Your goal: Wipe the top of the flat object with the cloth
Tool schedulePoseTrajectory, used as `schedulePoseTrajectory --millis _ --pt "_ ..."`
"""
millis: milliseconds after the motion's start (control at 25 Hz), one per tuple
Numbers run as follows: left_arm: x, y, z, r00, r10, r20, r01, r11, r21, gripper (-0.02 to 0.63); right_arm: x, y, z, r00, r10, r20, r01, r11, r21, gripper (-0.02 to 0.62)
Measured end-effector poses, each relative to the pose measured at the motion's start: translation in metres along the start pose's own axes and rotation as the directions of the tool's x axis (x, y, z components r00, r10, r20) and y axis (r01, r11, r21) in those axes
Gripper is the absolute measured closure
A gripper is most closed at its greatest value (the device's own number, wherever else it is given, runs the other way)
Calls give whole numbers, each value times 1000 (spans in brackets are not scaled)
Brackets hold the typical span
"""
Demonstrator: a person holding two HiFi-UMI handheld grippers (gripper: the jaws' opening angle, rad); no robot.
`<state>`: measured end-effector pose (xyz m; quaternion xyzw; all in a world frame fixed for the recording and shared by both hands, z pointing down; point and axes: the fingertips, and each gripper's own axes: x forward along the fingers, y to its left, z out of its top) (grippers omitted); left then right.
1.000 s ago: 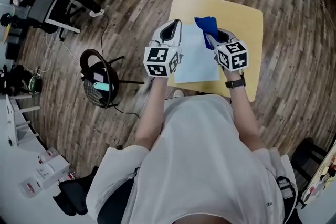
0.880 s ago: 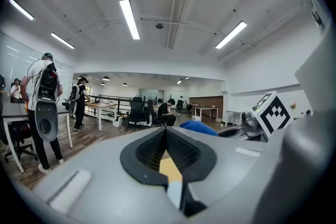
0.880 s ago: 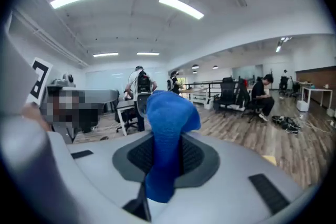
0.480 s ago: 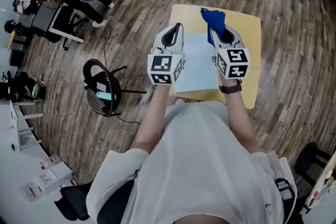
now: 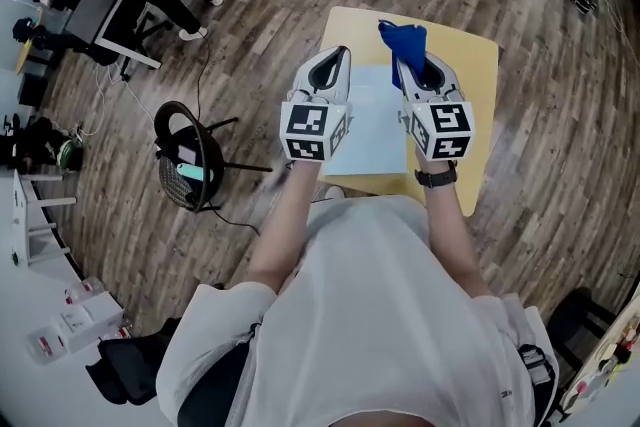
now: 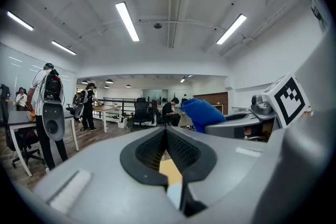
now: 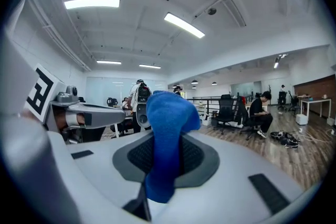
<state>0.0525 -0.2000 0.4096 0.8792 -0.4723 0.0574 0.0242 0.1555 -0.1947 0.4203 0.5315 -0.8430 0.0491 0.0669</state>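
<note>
The right gripper (image 7: 164, 153) is clamped on a bright blue, soft, fuzzy cloth (image 7: 167, 110). The cloth is pinched at its middle, and a rounded bunch pokes out past the jaw tips. From the head view, that bunch sits over the far edge of the pale blue flat rectangular sheet (image 5: 372, 127), toward the table's far edge. No view shows whether it touches anything.

The left gripper (image 6: 168, 138) has its jaws pressed together on nothing, with only a thin slit between the pads. It hovers by the sheet's left edge.

The sheet lies flat on the small yellow wooden table (image 5: 476, 65), running from near the front edge toward the middle, between the two grippers.

The cloth looks light and limp, so it will probably fold and drag rather than push. The present mid-cloth grip with a free wad ahead seems right for pressing down. The sheet looks thin and light, and may slide on the smooth top. The closed left jaws could pin its left edge.
</note>
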Motion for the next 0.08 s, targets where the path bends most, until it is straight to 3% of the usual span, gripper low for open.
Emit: schedulePoseTrajectory --millis 80 --pt "5 -10 -6 998 -44 -47 45 999 10 600 -1 1 1 1000 17 8 -17 1000 -5 511"
